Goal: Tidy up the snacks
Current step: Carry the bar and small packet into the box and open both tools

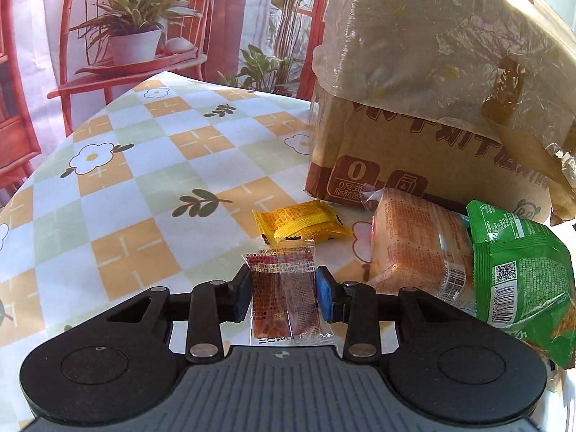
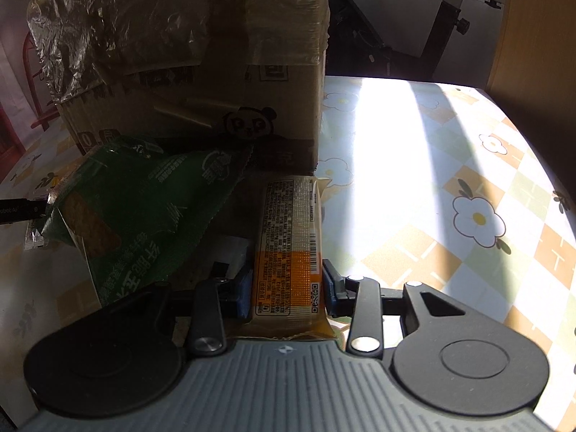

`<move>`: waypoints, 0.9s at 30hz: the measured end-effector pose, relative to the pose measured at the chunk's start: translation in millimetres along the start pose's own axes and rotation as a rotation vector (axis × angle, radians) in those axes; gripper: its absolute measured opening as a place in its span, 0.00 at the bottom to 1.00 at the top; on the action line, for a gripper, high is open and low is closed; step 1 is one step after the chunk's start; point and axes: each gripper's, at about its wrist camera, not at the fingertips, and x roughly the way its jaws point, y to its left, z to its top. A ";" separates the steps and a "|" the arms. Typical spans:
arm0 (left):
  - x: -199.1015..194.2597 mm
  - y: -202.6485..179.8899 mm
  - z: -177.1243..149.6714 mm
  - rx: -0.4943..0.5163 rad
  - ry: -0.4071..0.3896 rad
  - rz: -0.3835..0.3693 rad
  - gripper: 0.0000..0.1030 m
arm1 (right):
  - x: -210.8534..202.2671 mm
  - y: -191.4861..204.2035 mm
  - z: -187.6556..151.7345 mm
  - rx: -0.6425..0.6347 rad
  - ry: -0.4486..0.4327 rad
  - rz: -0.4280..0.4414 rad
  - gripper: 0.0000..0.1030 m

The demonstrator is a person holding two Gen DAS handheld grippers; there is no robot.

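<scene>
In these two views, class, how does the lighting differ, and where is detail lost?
Left wrist view: evenly sunlit; print on the red snack packet readable. Right wrist view: green snack bag and cardboard box in deep shadow, while the tablecloth washes out white in a sun patch.

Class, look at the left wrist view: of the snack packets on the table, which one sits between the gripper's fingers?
The clear packet with red contents. It lies between the left gripper fingers, unlike the yellow packet farther ahead.

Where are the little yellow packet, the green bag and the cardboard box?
Yellow packet (image 1: 300,224), left wrist view, its middle.
Green bag (image 1: 522,280), left wrist view, printed back.
Cardboard box (image 1: 432,144), left wrist view, front wall.
</scene>
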 end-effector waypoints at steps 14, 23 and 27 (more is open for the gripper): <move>-84.6 -15.4 44.0 0.041 -0.211 -0.073 0.38 | -58.5 -20.2 18.2 0.081 -0.166 0.043 0.38; -124.3 -55.5 96.7 0.098 -0.376 -0.169 0.38 | -131.8 -13.5 71.6 0.048 -0.420 0.074 0.38; -126.9 -70.9 133.5 0.126 -0.444 -0.185 0.38 | -142.1 -5.3 108.7 -0.008 -0.478 0.108 0.38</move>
